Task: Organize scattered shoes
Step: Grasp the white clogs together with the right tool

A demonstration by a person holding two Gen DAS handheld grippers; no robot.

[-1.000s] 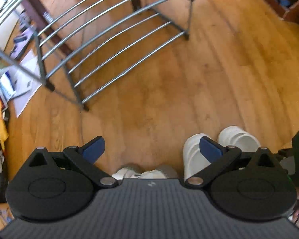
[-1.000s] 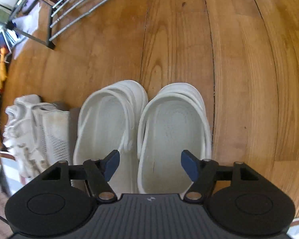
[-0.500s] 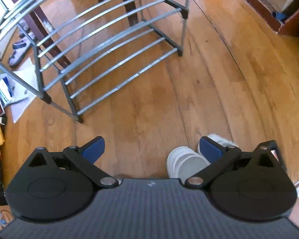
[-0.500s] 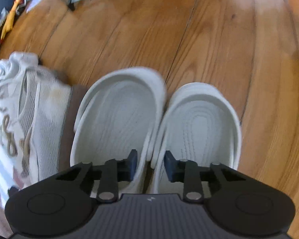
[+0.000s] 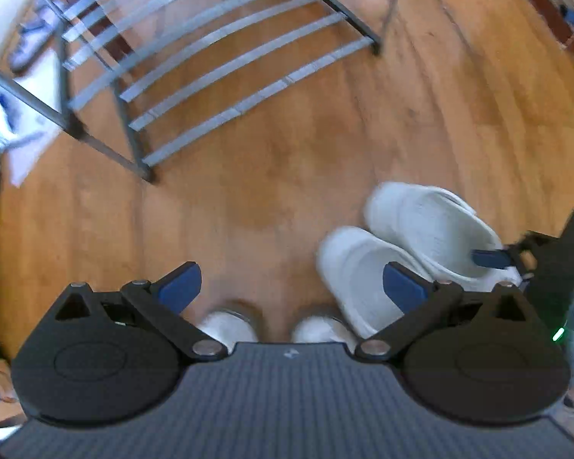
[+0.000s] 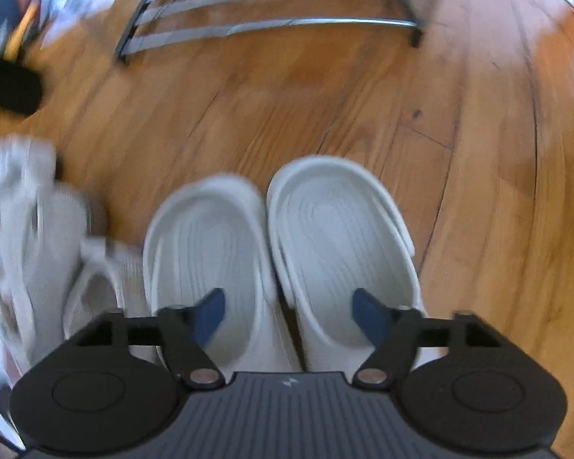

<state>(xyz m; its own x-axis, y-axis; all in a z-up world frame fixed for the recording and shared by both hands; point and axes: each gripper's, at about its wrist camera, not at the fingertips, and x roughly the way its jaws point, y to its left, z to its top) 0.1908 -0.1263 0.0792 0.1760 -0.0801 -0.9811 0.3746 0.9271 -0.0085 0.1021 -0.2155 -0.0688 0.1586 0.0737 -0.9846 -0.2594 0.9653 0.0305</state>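
Right wrist: hand-held gripper (image 6: pixel 289 315) opening, empty, over smooth moulded white clogs (image 6: pixel 275 264) on wood.

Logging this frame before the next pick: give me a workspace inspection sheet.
Surface: wooden floor, bare between shoes and rack.
Job's things: white clogs side by side, touching; white sneakers left of them, blurred; metal shoe rack holds no shoes on the tiers in view.
Clutter: papers and small items beside the rack, blurred.
Grippers: left tool open, nothing between its fingers; right tool opening, one finger over each clog, pads pressing on nothing.
Cables: nothing seen.
Surroundings: dark wooden furniture at the far edge.
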